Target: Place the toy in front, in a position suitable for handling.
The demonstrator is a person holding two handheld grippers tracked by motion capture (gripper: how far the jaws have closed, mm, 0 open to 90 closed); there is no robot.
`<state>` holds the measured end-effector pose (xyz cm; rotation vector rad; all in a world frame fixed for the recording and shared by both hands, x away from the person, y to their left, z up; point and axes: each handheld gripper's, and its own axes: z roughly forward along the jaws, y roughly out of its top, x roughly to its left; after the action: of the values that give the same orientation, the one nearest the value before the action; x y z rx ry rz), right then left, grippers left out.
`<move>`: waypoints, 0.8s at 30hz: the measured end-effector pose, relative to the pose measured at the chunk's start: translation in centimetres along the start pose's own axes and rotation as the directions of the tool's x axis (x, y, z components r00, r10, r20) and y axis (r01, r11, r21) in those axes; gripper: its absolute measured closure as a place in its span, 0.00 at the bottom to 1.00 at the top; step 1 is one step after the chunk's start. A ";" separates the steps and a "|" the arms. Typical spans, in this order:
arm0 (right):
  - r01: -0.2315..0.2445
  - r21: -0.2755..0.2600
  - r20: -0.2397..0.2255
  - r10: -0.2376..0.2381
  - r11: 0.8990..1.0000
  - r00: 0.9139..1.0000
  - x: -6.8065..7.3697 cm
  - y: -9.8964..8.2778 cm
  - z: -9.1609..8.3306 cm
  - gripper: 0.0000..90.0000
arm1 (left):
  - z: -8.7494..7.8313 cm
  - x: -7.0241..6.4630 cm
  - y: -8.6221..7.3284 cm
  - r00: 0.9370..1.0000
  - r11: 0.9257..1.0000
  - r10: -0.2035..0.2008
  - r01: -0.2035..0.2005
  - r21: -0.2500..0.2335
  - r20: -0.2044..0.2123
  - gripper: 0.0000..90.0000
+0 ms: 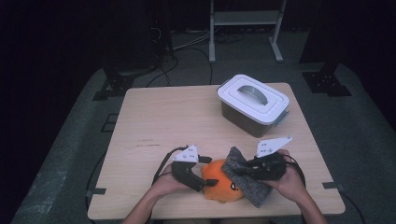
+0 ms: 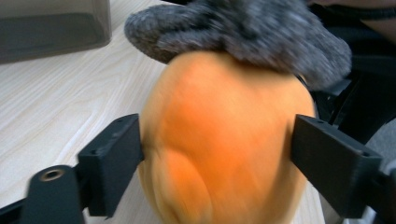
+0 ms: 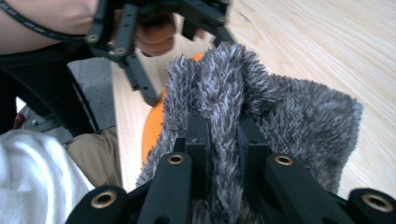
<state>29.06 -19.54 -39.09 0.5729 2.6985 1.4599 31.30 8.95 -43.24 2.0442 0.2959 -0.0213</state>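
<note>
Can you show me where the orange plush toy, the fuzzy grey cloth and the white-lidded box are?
orange plush toy (image 2: 219, 135), left gripper view, its round body.
grey cloth (image 3: 289, 112), right gripper view, its furry face.
white-lidded box (image 1: 252, 99), high view, the lid beside its handle.

Right gripper (image 3: 223, 135) jaws pinched tight on a fold of the grey fuzzy cloth (image 3: 280, 112), pile bunched up between them. Cloth spreads right and forward over the light wood table (image 3: 327, 42). Sliver of the orange plush (image 3: 154, 123) shows under the cloth's left edge, touching it. Farther off, top left: the left gripper (image 3: 187, 18), black frame, held in a hand (image 3: 154, 39), close to the top of the cloth. White fabric (image 3: 37, 182) and tan fabric (image 3: 98, 158) at bottom left.
</note>
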 end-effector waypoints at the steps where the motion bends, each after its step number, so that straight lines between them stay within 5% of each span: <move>1: 0.006 0.003 0.002 -0.006 1.000 1.000 0.2 0.1 0.1 0.86 | 0.1 0.0 0.0 1.000 1.000 0.001 -0.001 -0.006 0.003 0.17; 7: 0.000 -0.014 0.059 0.001 1.000 0.998 0.1 0.1 -0.2 0.86 | 0.1 -0.7 0.4 0.993 0.995 0.083 -0.087 -0.041 -0.089 0.49; 9: -0.012 -0.045 0.074 0.015 0.999 0.997 -0.2 0.3 -0.5 0.86 | -0.1 -0.9 0.7 0.983 0.988 0.123 -0.134 -0.072 -0.136 0.52; 12: -0.014 -0.058 0.088 0.019 0.998 0.996 -0.4 0.5 -0.3 0.86 | -0.3 -1.1 0.9 0.966 0.980 0.183 -0.195 -0.047 -0.183 0.52; 20: -0.037 -0.027 0.068 0.039 0.999 0.997 -1.2 -0.8 -0.4 0.86 | -0.9 -1.2 0.2 0.971 0.979 0.198 -0.203 -0.024 -0.134 0.50; 24: -0.079 -0.071 0.086 0.085 0.994 0.993 -1.6 -1.1 -1.2 0.86 | -1.1 -1.2 0.2 0.975 0.979 0.199 -0.202 -0.025 -0.096 0.46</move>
<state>29.99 -21.58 -39.53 0.7346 2.5767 1.4994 30.04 9.63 -42.39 2.0353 0.1451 0.2035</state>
